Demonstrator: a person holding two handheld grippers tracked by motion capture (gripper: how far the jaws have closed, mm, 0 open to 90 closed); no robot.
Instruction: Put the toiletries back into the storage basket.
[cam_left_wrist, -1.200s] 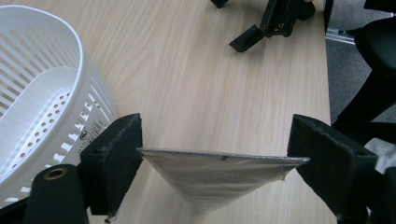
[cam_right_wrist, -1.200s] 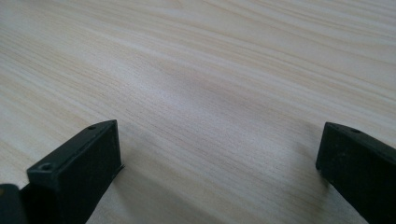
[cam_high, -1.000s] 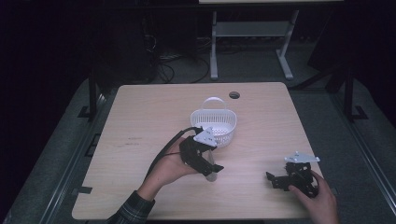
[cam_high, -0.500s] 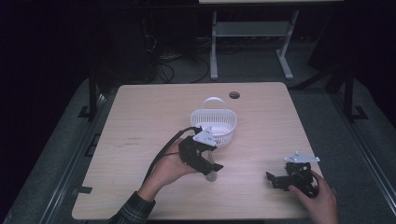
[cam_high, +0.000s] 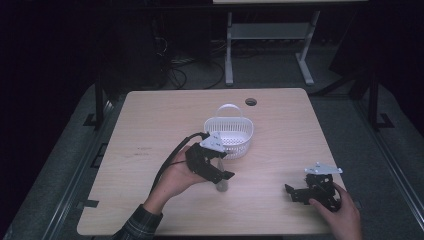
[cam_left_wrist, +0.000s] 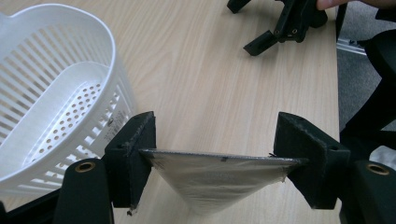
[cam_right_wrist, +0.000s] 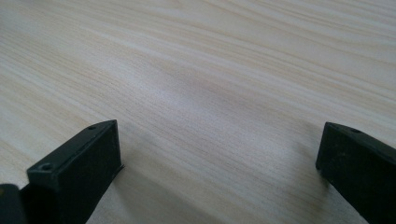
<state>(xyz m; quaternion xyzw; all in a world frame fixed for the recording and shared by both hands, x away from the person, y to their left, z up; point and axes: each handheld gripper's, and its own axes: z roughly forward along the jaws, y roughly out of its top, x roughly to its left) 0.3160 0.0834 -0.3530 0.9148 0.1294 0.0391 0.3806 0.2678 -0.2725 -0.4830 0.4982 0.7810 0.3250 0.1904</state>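
Observation:
My left gripper (cam_high: 220, 178) (cam_left_wrist: 217, 154) hangs just above the table, close in front of the white slotted basket (cam_high: 229, 135) (cam_left_wrist: 56, 93). Its jaws are shut on a small grey, see-through cone-shaped pouch (cam_left_wrist: 217, 184) (cam_high: 220, 186). The pouch's flat top edge is stretched between the pads and its point hangs down toward the wood. My right gripper (cam_high: 293, 194) (cam_right_wrist: 219, 154) rests low at the table's near right in a hand. It is open, with bare wood between its jaws. The left gripper view also catches it farther off (cam_left_wrist: 246, 25).
The basket has a handle and stands near the middle of the light wooden table (cam_high: 150, 130). A round cable hole (cam_high: 251, 102) sits at the far edge. Beyond the table are dark floor and a metal stand (cam_high: 270, 35).
My left gripper, with the pouch in it, has shifted slightly to the left. The right gripper has stayed where it was.

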